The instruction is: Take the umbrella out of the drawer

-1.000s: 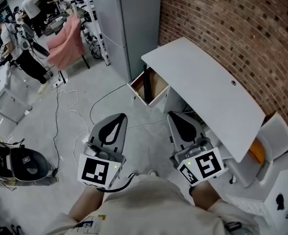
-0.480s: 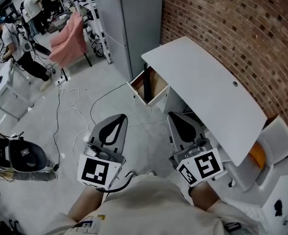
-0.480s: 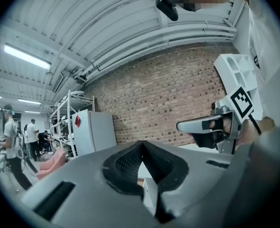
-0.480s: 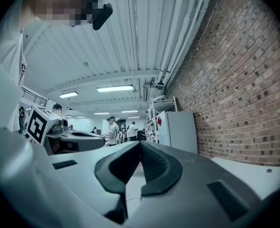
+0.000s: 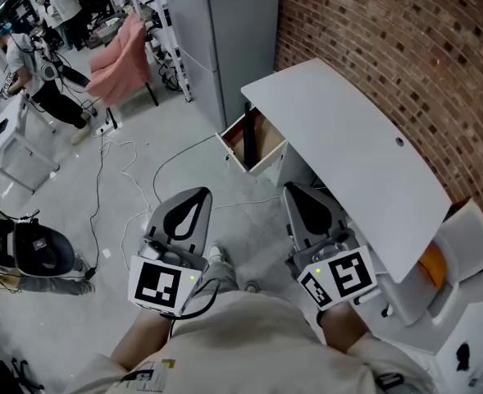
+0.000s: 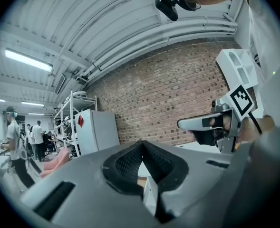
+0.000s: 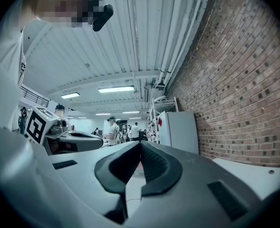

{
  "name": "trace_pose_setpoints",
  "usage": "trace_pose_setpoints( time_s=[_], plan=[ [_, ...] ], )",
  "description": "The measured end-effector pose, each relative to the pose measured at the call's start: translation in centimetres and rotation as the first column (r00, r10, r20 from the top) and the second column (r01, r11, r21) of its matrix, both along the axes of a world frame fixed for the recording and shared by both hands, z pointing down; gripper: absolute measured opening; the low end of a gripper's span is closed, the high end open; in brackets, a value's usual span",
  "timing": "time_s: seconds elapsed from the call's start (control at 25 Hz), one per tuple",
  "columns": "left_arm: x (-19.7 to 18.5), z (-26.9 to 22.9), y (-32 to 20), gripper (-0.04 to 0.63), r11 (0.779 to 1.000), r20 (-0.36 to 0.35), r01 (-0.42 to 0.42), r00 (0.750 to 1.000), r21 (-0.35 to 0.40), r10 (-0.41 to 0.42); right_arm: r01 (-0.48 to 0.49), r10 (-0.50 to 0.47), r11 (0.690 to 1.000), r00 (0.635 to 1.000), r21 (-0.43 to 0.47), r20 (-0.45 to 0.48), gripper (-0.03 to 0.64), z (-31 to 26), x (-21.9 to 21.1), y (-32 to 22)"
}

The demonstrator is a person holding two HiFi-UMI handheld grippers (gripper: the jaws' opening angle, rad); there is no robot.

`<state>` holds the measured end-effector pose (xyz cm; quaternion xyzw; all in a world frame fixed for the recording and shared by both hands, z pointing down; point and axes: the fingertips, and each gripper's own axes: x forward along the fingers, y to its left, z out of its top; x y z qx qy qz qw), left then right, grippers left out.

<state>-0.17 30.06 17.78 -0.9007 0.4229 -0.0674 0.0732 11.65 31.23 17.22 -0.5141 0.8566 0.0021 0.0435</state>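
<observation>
In the head view the person is standing on the bare floor a few steps short of a white desk [image 5: 339, 138] that is sitting against the brick wall [image 5: 389, 39]. At the desk's far end the drawer [image 5: 234, 156] is already hanging open, showing its wooden inside. A dark strip is lying along one inner side of it. This may be the umbrella, but it is too small to tell, so the umbrella is being taken as sitting in that drawer, out of clear sight. The left gripper [image 5: 193, 199] and the right gripper [image 5: 297, 194] are both being held level in front of the body, well apart from the drawer and touching nothing. In the left gripper view the left gripper [image 6: 140, 144] is pointing toward the wall and a grey fridge [image 6: 98, 129], its dark pads meeting at the tip with nothing between them. A sliver of wood colour below the tip is probably the drawer. In the right gripper view the right gripper [image 7: 140, 144] is likewise pressing its pads together on nothing, looking past the desk edge down the room. By this reading the opening step is done, while the approach, the reach into the drawer, the grasp and the lift-out are all waiting. Both sets of tongs are needing to spread before any grasp.
</observation>
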Motion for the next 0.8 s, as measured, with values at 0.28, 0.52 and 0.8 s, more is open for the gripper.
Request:
trace_pose_setpoints(
  time_s=[0.28,0.52,0.8],
  plan=[
    [0.3,1.4,-1.6,0.008,1.000,-0.018,-0.004,1.000,0.005,0.004,-0.002,0.003,1.000,0.999,0.016,-0.048,0.008,0.6,-0.8,-1.5],
    [-0.2,2.0,-4.4,0.008,1.000,-0.028,-0.015,1.000,-0.012,0.015,-0.007,0.007,1.000,0.998,0.008,-0.063,0.008,0.8,-1.5,-4.6],
    [-1.3,3.1,-9.3,0.008,0.999,-0.027,-0.019,0.999,-0.035,0.018,-0.022,0.021,1.000,0.998,-0.020,-0.060,0.008,2.1,-2.3,-9.5]
  ],
)
